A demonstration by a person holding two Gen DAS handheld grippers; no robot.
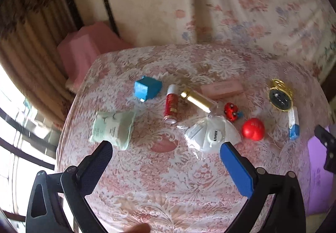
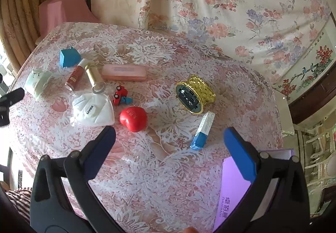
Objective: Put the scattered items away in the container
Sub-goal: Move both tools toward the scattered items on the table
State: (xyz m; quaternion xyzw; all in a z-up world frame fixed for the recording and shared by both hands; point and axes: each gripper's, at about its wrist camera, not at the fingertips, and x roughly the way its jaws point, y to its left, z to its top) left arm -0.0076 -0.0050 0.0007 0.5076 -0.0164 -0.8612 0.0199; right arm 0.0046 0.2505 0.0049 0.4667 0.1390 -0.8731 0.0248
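Observation:
Scattered items lie on a table with a pink lace cloth (image 1: 168, 180): a blue box (image 1: 147, 88), a red spray can (image 1: 171, 105), a gold tube (image 1: 196, 99), a pink case (image 1: 221, 88), a green wipes pack (image 1: 112, 129), a white mask (image 1: 212, 135), a red toy car (image 1: 231, 111), a red ball (image 1: 253, 129), a gold clock (image 1: 280, 97) and a white-blue box (image 1: 294, 123). A purple container (image 2: 231, 191) sits at the table's near right. My left gripper (image 1: 166, 149) is open and empty above the cloth, near the mask. My right gripper (image 2: 169, 134) is open and empty, near the red ball (image 2: 133, 118) and the white-blue box (image 2: 202, 130).
A flowered sheet (image 2: 231, 1) hangs behind the table. A pink-covered object (image 1: 88, 48) and a curtain (image 1: 25, 44) stand at the far left. The table's right edge drops toward chairs (image 2: 319, 149). The right gripper's body shows in the left wrist view (image 1: 327, 144).

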